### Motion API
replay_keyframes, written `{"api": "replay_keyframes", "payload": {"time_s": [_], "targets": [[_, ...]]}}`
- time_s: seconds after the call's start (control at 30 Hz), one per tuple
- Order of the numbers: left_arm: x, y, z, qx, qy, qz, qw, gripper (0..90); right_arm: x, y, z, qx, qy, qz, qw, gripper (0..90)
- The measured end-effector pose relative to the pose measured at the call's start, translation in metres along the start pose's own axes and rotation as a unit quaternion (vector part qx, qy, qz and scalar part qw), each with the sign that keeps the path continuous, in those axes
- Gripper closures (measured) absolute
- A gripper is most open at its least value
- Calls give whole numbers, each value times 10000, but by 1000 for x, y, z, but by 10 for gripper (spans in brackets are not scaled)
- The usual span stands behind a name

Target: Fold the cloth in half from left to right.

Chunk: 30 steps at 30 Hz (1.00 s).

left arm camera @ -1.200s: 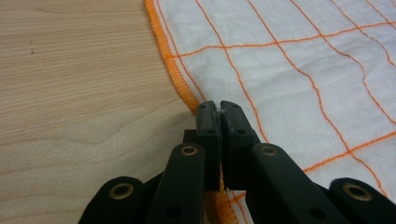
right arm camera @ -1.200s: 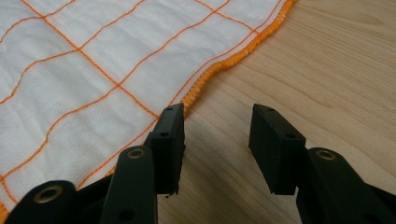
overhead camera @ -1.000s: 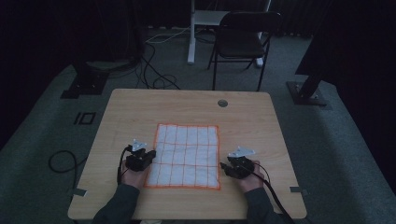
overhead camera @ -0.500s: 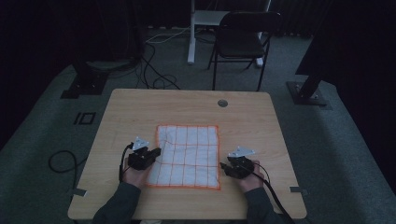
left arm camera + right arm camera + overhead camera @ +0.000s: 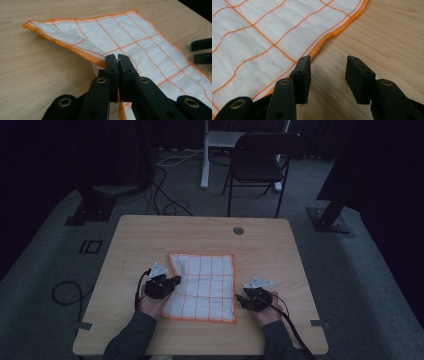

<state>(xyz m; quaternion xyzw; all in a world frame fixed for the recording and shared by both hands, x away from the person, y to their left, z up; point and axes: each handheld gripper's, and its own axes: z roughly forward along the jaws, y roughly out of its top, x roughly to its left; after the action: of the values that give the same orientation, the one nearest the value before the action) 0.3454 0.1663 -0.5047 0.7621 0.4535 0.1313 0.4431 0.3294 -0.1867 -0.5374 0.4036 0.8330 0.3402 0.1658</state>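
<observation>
Left jaws on cloth edge, lifted

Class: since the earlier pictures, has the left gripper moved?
Yes. The left gripper, shut on the cloth edge, has moved inward over the cloth, away from the table's left edge.

- The cloth is lying on the table, toward its near edge.
- The left gripper is sitting at the cloth's left edge.
- The right gripper is resting just beside the cloth's right edge.
- A chair is standing behind the table.
</observation>
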Motion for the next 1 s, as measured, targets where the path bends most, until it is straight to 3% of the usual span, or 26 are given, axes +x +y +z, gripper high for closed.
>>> {"api": "replay_keyframes", "payload": {"time_s": [0.53, 1.0], "targets": [[-20, 17, 11, -76, -366, 116, 9992, 880, 0, 0, 1, 12, 1, -5, 10000, 555], [-42, 30, 31, -79, -720, 313, 9969, 880, -1, 0, 1, 22, -3, -2, 10000, 555]]}}
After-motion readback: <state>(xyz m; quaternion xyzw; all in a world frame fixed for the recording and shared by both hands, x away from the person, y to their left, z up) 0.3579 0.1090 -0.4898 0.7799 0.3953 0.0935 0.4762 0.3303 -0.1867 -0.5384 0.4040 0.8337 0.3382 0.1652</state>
